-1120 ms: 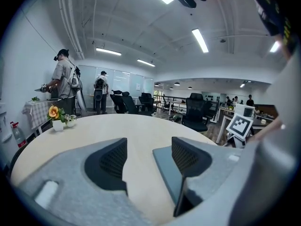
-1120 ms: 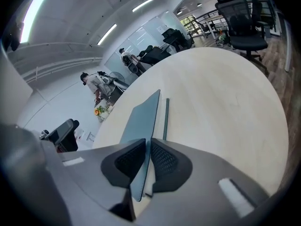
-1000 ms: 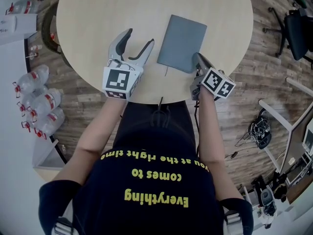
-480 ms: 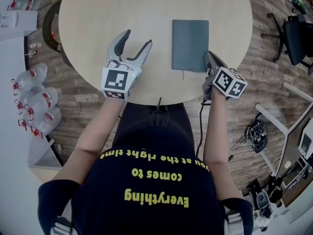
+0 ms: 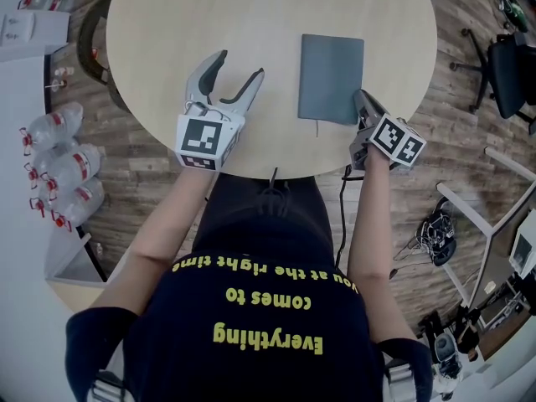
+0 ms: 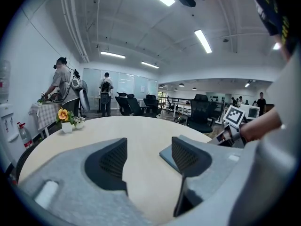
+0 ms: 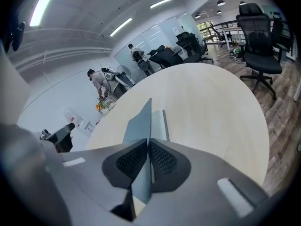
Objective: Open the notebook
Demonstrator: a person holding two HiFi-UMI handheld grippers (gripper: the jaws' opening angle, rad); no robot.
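A grey notebook [image 5: 332, 78] lies closed on the round wooden table [image 5: 251, 15], right of centre. My right gripper [image 5: 361, 99] is at its near right corner. In the right gripper view the right gripper [image 7: 146, 147] is shut on the edge of the grey cover [image 7: 138, 124], which stands a little off the white pages [image 7: 160, 124]. My left gripper [image 5: 235, 68] hovers open over bare table to the notebook's left, nothing between its fingers. The left gripper view shows the open left gripper [image 6: 148, 157] with the notebook [image 6: 166, 155] behind its right finger.
Several water bottles [image 5: 63, 174] lie on the floor at the left. An office chair [image 5: 511, 57] stands at the right. A small flower vase [image 6: 66, 119] sits at the table's far edge. People stand at a desk in the background.
The notebook has swung from slanted to straight and slid right, with my right gripper moving right along with its corner. The left gripper has stayed put.
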